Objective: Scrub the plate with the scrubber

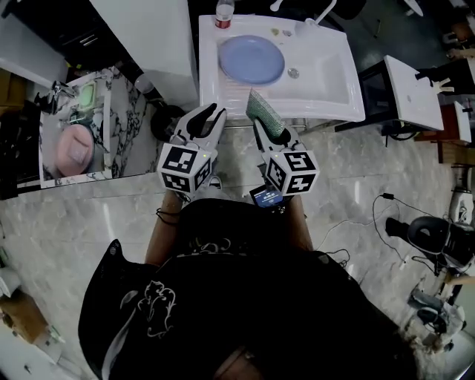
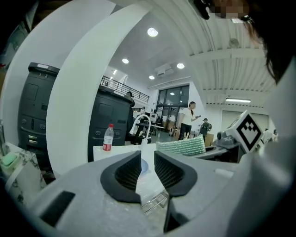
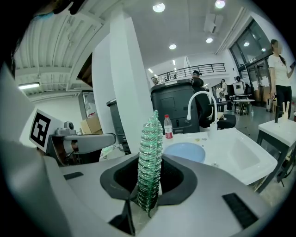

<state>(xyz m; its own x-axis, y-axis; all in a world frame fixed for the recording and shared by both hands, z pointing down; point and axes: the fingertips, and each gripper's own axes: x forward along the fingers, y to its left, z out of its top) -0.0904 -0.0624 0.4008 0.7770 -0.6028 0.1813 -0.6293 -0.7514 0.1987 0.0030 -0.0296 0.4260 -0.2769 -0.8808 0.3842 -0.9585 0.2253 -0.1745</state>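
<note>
A round, pale blue plate lies flat and bare in the left part of a white sink. The scrubber, a green, shiny mesh pad, stands upright and edge-on, clamped between the jaws of the right gripper. It is held apart from the plate, over the sink's near edge.

A white sink stands on a pale marble-patterned floor — a blue plate lies flat in its left part, just beside the drain — with a red-labelled bottle upright on the back rim.
</note>
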